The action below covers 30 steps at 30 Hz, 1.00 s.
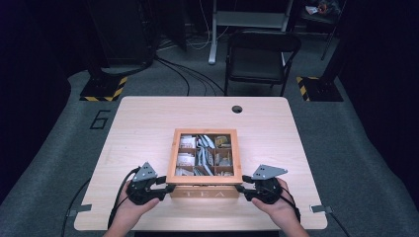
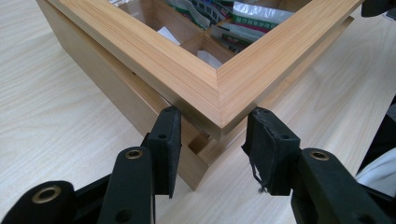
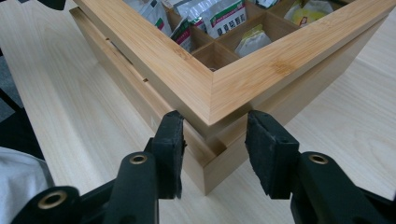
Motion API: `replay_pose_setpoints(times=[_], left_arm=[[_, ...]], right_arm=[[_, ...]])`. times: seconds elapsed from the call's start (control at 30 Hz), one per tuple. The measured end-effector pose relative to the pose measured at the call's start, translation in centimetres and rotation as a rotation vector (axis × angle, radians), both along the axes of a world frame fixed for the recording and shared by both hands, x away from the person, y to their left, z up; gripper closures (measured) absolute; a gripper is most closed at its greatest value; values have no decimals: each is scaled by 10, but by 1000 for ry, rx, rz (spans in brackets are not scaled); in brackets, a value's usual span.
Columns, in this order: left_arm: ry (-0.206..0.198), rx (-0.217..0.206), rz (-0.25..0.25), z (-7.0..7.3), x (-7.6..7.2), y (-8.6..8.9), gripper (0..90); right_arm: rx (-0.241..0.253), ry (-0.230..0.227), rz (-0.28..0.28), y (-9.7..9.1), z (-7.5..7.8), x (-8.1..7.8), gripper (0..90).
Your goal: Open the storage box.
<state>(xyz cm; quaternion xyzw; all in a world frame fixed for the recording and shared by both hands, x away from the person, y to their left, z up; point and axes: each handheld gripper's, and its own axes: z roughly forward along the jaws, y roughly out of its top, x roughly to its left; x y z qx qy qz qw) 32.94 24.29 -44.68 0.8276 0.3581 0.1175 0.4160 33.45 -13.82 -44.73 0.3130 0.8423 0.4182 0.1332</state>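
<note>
A wooden tea box point(image 1: 205, 193) marked TEA stands near the table's front edge. Its framed lid point(image 1: 171, 158) has a clear window, and several tea bags point(image 1: 205, 155) lie in the compartments below. My left gripper point(image 1: 168, 187) is shut on the lid's front left corner point(image 2: 205, 88), one pad on each side of it. My right gripper point(image 1: 239, 188) is shut on the front right corner point(image 3: 210, 88) the same way. In both gripper views a narrow gap separates the lid from the box base point(image 2: 140, 107) point(image 3: 233, 158).
The light wooden table point(image 1: 143, 128) has a round cable hole point(image 1: 237, 109) at its far edge. A black folding chair point(image 1: 262, 54) stands behind the table, with cables on the floor. A hand and forearm hold each gripper at the bottom of the high view.
</note>
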Motion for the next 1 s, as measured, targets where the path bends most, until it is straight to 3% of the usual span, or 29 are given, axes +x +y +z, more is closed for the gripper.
replay_pose_setpoints(times=[0.33, 0.43, 0.77, 1.0], left_arm=[[-9, 18, 21, 10, 4, 1, 452], [-18, 2, 28, 14, 4, 1, 434], [-58, 24, 4, 32, 9, -1, 426], [-79, 29, -4, 46, 14, -2, 420]], right_arm=[[-19, -35, -10, 0, 10, 2, 479], [-15, -41, -16, 1, 15, 4, 456], [-53, -74, 18, 7, 35, 10, 411], [-28, -84, 24, 5, 47, 17, 412]])
